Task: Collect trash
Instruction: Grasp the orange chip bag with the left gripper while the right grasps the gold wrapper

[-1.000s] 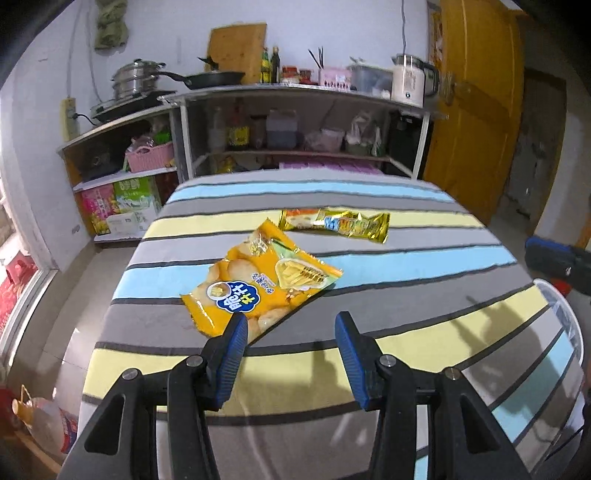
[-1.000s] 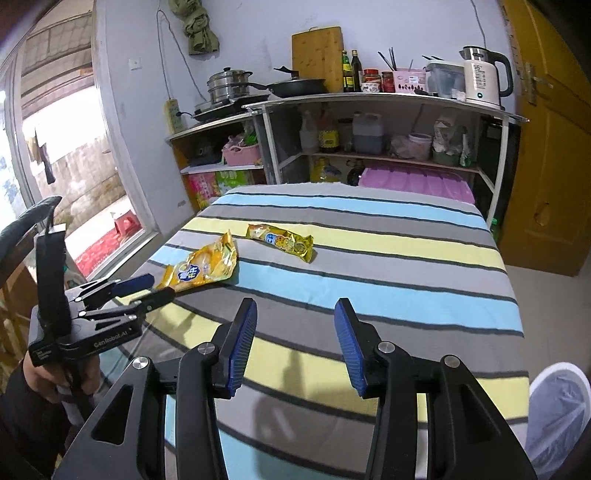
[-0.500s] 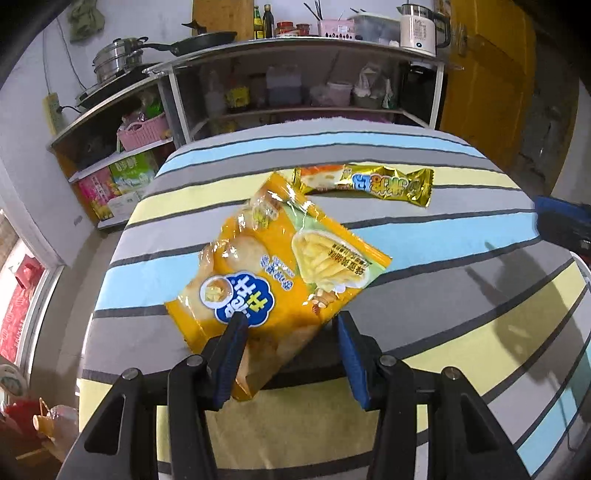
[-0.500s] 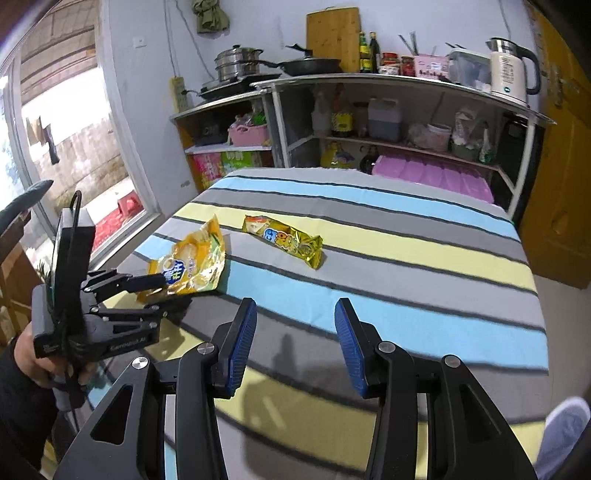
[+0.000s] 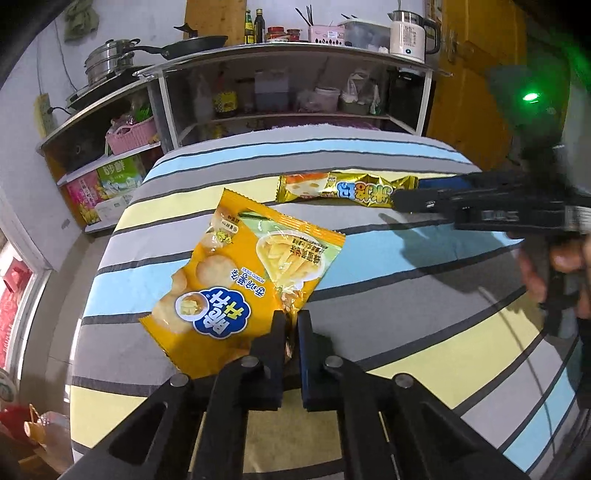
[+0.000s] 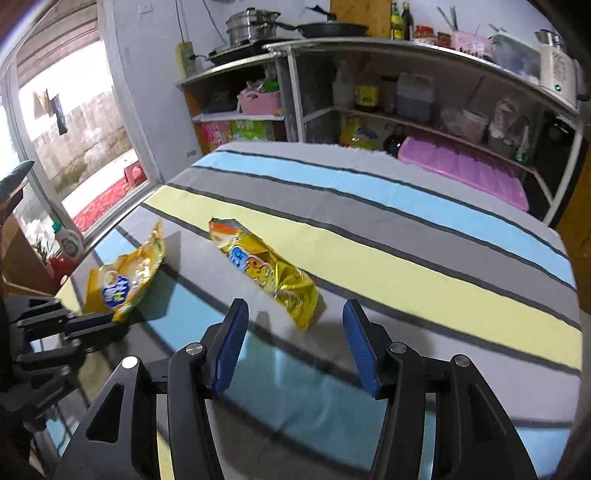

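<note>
An orange snack bag point(image 5: 240, 280) lies on the striped tablecloth point(image 5: 424, 306). My left gripper point(image 5: 290, 325) is shut on its near edge; both also show in the right wrist view, the bag point(image 6: 123, 275) and the gripper point(image 6: 99, 321) at the left. A gold snack wrapper point(image 5: 347, 190) lies farther back. In the right wrist view that wrapper point(image 6: 266, 269) is just ahead of my right gripper point(image 6: 291, 332), which is open and empty. The right gripper also shows in the left wrist view point(image 5: 410, 201) beside the wrapper's right end.
A metal shelf unit point(image 6: 406, 92) with bottles, pots and a kettle point(image 5: 408, 35) stands behind the table. A yellow door point(image 5: 472, 74) is at the right. A window point(image 6: 62, 122) is at the left, with a bottle point(image 6: 68, 242) near the sill.
My left gripper has closed on the orange bag's near edge. My right gripper has moved forward and down toward the gold wrapper, still open.
</note>
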The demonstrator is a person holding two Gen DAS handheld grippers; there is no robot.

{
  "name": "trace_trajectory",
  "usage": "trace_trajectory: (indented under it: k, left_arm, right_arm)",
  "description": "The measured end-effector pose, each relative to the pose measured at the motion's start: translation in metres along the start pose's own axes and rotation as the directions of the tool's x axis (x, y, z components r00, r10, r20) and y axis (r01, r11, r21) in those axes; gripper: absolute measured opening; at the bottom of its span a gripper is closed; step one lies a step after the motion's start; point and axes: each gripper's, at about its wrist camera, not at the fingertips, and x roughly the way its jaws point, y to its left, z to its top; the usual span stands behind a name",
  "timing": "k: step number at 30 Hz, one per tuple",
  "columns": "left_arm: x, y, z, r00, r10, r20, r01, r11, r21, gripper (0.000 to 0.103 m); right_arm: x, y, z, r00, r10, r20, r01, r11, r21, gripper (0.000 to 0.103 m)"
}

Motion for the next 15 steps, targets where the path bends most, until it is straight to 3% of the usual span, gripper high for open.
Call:
trace_trajectory:
  k: [6, 7, 9, 15]
  left_arm:
    - [-0.008, 0.005, 0.0, 0.999, -0.027, 0.034, 0.028, 0.999, -0.03, 0.003]
    - [-0.009, 0.005, -0.001, 0.999, -0.031, 0.04, 0.033, 0.999, -0.035, 0.002]
    - [-0.012, 0.004, -0.002, 0.998, -0.039, 0.05, 0.041, 0.998, -0.041, 0.002]
    - [-0.026, -0.001, -0.004, 0.994, -0.065, 0.085, 0.069, 0.996, -0.049, 0.002]
  right_arm:
    - [0.016, -0.004, 0.008, 0.999, 0.043, -0.016, -0.043, 0.999, 0.027, 0.052]
    - [0.016, -0.003, 0.01, 0.998, 0.056, -0.013, -0.055, 0.998, 0.03, 0.038]
    - [0.014, 0.0, 0.01, 0.998, 0.069, -0.01, -0.068, 0.997, 0.028, 0.023]
    - [-0.001, 0.006, 0.003, 0.998, 0.058, 0.009, -0.059, 0.997, 0.05, 0.018]
